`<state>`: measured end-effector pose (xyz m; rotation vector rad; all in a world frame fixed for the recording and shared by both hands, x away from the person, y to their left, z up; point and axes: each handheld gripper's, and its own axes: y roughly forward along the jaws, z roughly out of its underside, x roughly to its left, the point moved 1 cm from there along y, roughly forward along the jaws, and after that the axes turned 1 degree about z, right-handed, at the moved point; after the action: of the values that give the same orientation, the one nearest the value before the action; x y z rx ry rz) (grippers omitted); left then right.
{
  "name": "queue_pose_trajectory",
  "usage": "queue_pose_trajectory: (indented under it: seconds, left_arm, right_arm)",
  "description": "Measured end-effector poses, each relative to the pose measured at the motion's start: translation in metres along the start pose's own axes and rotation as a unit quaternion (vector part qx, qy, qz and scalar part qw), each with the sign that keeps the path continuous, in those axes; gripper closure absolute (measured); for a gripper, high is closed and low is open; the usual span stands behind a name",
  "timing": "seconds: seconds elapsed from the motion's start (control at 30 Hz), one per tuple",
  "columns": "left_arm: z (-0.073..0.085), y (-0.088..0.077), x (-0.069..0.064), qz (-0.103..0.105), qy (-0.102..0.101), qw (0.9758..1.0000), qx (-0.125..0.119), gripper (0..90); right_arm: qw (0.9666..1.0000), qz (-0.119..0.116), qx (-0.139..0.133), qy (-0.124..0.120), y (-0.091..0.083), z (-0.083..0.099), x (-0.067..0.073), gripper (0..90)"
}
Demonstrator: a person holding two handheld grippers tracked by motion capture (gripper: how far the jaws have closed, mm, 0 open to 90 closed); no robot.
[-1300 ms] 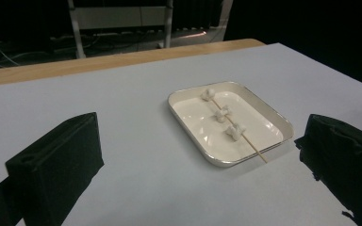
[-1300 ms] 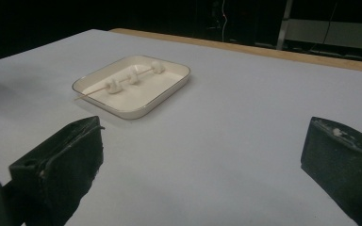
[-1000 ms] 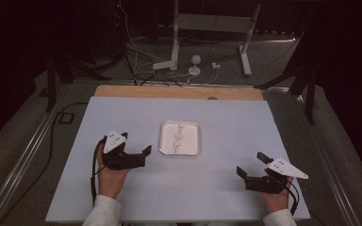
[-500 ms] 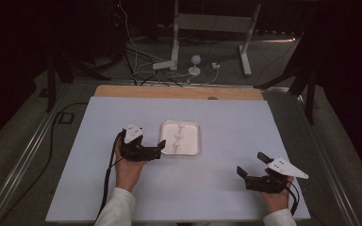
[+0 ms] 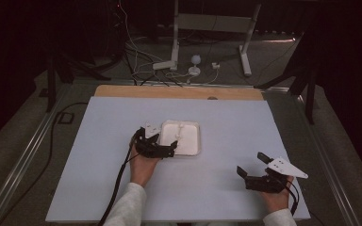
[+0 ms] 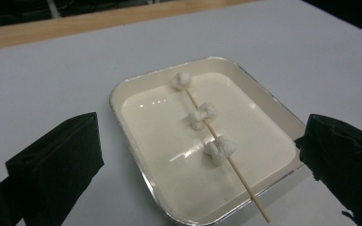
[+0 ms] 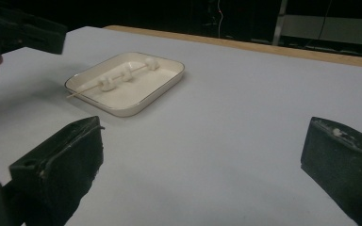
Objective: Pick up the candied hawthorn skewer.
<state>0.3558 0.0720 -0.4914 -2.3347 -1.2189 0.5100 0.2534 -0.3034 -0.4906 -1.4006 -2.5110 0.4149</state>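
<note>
The skewer (image 6: 226,157) lies flat in the white tray (image 6: 122,101) at the middle of the table (image 5: 226,122). In the high view its long axis runs near to far, tilted slightly. Its bare wooden end pokes out over the tray's near rim, and the other end stops inside the tray near the far wall. Three white marshmallows (image 6: 202,115) are threaded along it, spaced apart, one at the far tip. The left gripper (image 5: 159,147) hovers at the tray's near left corner, jaws spread wide and empty, straddling the tray in its own view. The right gripper (image 5: 254,170) sits well apart, near the table's near right edge, jaws also spread and holding nothing.
</note>
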Motion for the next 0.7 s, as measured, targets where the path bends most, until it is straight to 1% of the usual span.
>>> queue_pose_trajectory:
  seconds: [0.07,0.2,0.27,0.3,0.37,0.4,0.43,0.47,0.5,0.53,0.57,0.6,0.63,0.7]
  left_arm:
    - [0.001,0.005,-0.002,0.004,-0.007,0.9999,0.008,0.5]
    - [0.003,0.013,-0.007,0.012,-0.011,0.9994,0.032,3.9]
    - [0.004,0.018,-0.009,0.009,-0.009,0.9989,0.045,3.8]
    - [0.004,0.020,-0.010,0.009,-0.012,0.9986,0.050,3.8]
    - [0.006,0.025,-0.011,-0.004,-0.020,0.9976,0.066,3.4]
    - [0.007,0.027,-0.011,0.000,-0.019,0.9970,0.075,3.6]
    - [0.008,0.029,-0.011,-0.005,-0.019,0.9963,0.084,4.6]
    - [0.009,0.031,-0.011,-0.012,-0.019,0.9952,0.095,6.6]
    - [0.009,0.031,-0.011,-0.014,-0.020,0.9949,0.098,18.5]
    - [0.009,0.032,-0.011,-0.007,-0.023,0.9944,0.103,18.5]
    - [0.009,0.033,-0.010,-0.001,-0.028,0.9935,0.110,23.7]
    - [0.010,0.033,-0.010,0.001,-0.025,0.9925,0.120,29.2]
    - [0.010,0.034,-0.010,0.004,-0.023,0.9920,0.124,35.2]
    - [0.012,0.035,-0.010,0.013,-0.018,0.9901,0.139,43.0]
  right_arm:
    - [1.0000,0.000,0.000,0.000,0.000,0.000,0.000,0.0]
    - [1.0000,-0.001,0.001,0.000,0.000,0.000,0.000,0.0]
    - [1.0000,-0.001,0.001,0.000,0.000,0.000,0.000,0.0]
    - [1.0000,-0.001,0.001,0.000,0.000,0.000,0.000,0.0]
    - [1.0000,-0.001,0.000,0.000,0.000,0.000,0.000,0.0]
    - [1.0000,-0.001,0.001,0.001,0.000,0.000,0.000,0.0]
    - [1.0000,-0.001,0.000,0.000,0.000,0.000,-0.001,0.0]
    - [1.0000,-0.001,0.001,0.001,0.000,0.000,-0.001,0.0]
    - [1.0000,-0.001,0.001,0.001,0.000,0.000,-0.001,0.0]
    - [1.0000,-0.001,0.001,0.001,0.000,0.000,-0.001,0.0]
    - [1.0000,-0.001,0.001,0.001,0.000,0.000,-0.001,0.0]
    - [1.0000,-0.001,0.000,0.000,0.000,0.000,-0.001,0.0]
    - [1.0000,-0.001,0.000,0.000,0.000,0.000,-0.001,0.0]
    - [1.0000,-0.001,0.000,0.001,0.000,0.000,-0.001,0.0]
